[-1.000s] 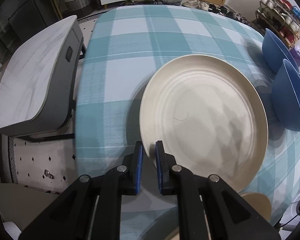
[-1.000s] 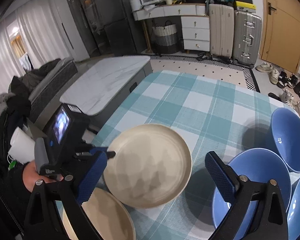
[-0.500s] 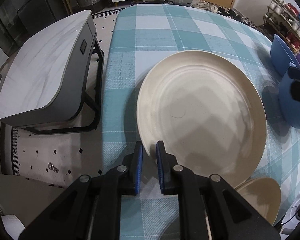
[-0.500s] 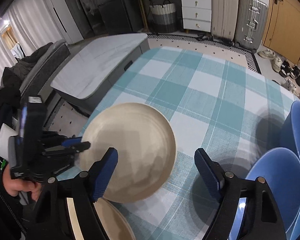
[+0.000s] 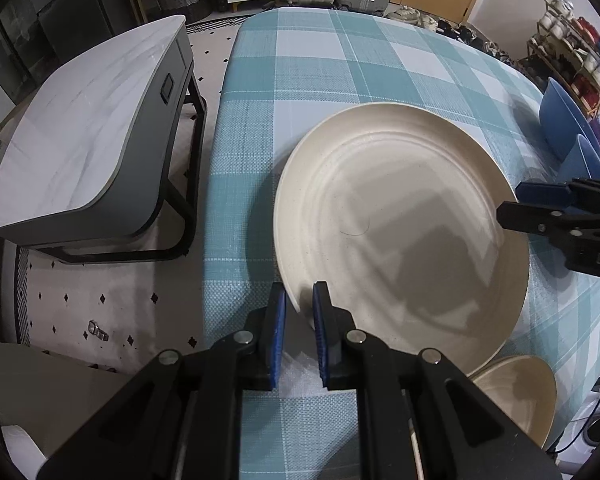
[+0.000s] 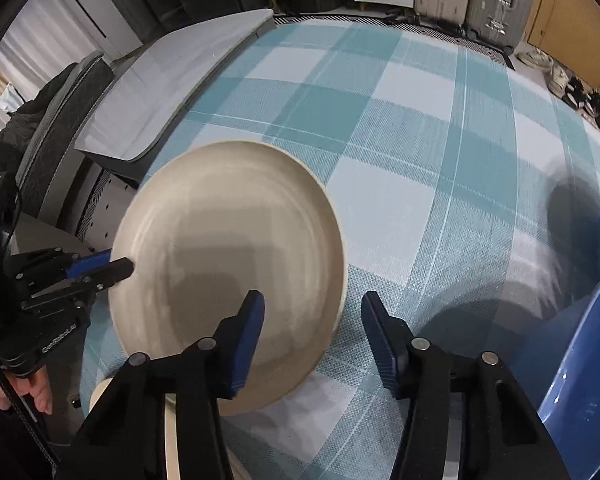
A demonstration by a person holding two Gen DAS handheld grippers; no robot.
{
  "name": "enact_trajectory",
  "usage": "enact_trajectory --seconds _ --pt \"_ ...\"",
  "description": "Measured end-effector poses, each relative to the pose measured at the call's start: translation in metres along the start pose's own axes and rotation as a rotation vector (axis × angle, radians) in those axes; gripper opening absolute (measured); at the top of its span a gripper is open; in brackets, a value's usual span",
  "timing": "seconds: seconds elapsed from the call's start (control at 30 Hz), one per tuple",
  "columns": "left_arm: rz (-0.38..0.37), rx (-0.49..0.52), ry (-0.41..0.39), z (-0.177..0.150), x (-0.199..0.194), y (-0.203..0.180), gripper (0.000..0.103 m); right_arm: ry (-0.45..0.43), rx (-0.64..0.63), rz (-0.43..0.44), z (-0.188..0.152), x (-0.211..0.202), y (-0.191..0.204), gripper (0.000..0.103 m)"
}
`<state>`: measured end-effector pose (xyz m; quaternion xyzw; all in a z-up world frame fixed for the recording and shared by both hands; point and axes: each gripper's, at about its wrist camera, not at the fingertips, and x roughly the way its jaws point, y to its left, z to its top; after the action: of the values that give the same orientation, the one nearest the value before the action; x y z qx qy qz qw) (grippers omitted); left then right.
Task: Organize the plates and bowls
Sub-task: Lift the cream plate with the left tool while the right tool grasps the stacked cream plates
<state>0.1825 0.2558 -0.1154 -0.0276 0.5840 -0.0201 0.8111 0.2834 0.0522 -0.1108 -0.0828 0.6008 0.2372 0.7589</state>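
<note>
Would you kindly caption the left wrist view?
Left gripper clamps the cream plate rim above the checked tablecloth.

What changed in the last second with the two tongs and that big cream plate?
The right tongs came down toward the near edge of the cream plate, and their jaws have just been closing; the plate's rim sits between them, not yet pinched. The left tongs stayed clamped on the plate's opposite rim. The blue bowls and the second cream plate stayed put on the checked tablecloth.

Large cream plate point(image 5: 400, 232), ridged, tilted off the table point(image 5: 320, 60); second cream plate point(image 5: 516, 392) below its near edge; blue bowls point(image 5: 560, 116) at right, upright
</note>
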Motion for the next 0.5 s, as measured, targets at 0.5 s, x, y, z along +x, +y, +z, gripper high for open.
enact_trajectory --seconds 0.5 --pt "-0.025 -0.03 0.008 -0.002 0.0 0.002 0.013 0.032 0.023 -0.008 -0.003 0.024 0.0 0.022"
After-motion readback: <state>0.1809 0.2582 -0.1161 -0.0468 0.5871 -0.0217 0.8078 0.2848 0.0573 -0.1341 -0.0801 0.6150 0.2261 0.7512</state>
